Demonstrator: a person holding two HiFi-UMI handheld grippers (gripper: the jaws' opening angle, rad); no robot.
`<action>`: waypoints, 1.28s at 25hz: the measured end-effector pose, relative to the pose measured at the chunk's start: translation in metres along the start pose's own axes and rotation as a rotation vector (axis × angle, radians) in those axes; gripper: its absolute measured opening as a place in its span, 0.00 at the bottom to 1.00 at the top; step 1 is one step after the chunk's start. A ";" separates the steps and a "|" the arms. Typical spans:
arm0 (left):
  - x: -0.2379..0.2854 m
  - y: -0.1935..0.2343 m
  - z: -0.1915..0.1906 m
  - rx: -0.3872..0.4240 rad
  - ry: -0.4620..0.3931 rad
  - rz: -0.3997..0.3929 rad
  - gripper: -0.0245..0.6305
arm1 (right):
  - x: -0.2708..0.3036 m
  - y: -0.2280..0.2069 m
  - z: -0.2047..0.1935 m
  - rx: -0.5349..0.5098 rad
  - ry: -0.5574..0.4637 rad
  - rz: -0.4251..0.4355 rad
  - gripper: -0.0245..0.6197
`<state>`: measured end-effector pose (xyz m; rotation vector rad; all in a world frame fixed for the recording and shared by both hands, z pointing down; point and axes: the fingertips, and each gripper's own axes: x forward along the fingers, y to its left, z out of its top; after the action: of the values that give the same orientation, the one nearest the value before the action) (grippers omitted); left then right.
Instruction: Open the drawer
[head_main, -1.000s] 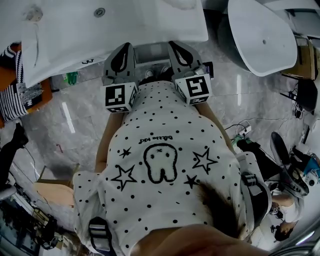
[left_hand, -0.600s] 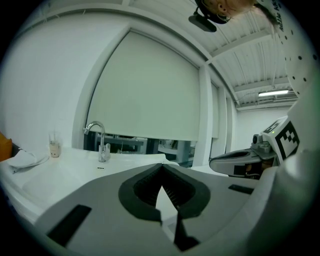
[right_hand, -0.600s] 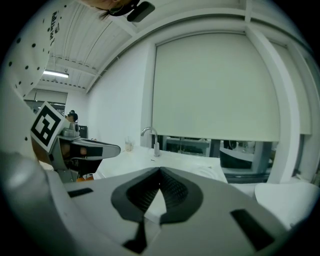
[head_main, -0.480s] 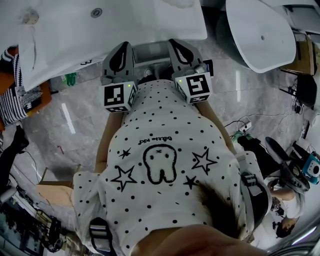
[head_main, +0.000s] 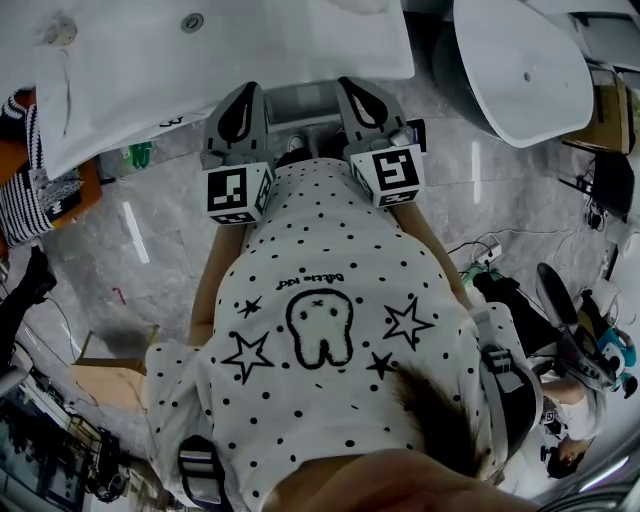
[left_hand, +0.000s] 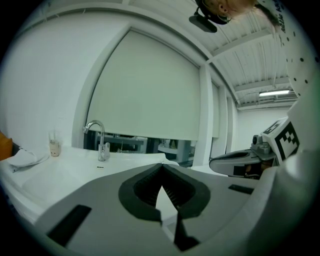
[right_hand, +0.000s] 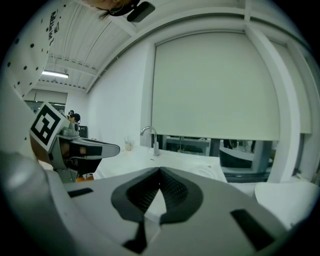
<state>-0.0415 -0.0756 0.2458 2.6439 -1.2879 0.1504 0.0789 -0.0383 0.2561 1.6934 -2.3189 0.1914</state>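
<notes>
Left gripper (head_main: 249, 90), right gripper (head_main: 351, 84) (both closed) level, seemingly chest-high.

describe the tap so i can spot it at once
Find the white counter below the big window blind. Near its back stands the tap, a chrome hook-shaped spout, taller and shinier than the small cup to its left.

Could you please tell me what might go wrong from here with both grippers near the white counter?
The left gripper and right gripper are both shut and empty, so pushing forward could jab the counter instead of gripping. Neither gripper view shows a drawer handle, only counter and faucet, so a reach might go blind.
</notes>
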 end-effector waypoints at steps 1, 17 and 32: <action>0.000 0.000 0.001 0.000 -0.001 0.003 0.04 | 0.000 -0.001 0.000 0.001 -0.001 -0.001 0.06; 0.003 -0.017 0.008 0.021 -0.023 -0.018 0.04 | -0.010 -0.010 -0.001 0.003 0.009 -0.010 0.06; 0.007 -0.017 0.011 0.015 -0.020 -0.030 0.04 | -0.010 -0.015 0.002 0.004 0.000 -0.023 0.06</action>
<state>-0.0240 -0.0727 0.2344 2.6824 -1.2581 0.1296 0.0953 -0.0346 0.2506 1.7214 -2.2993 0.1910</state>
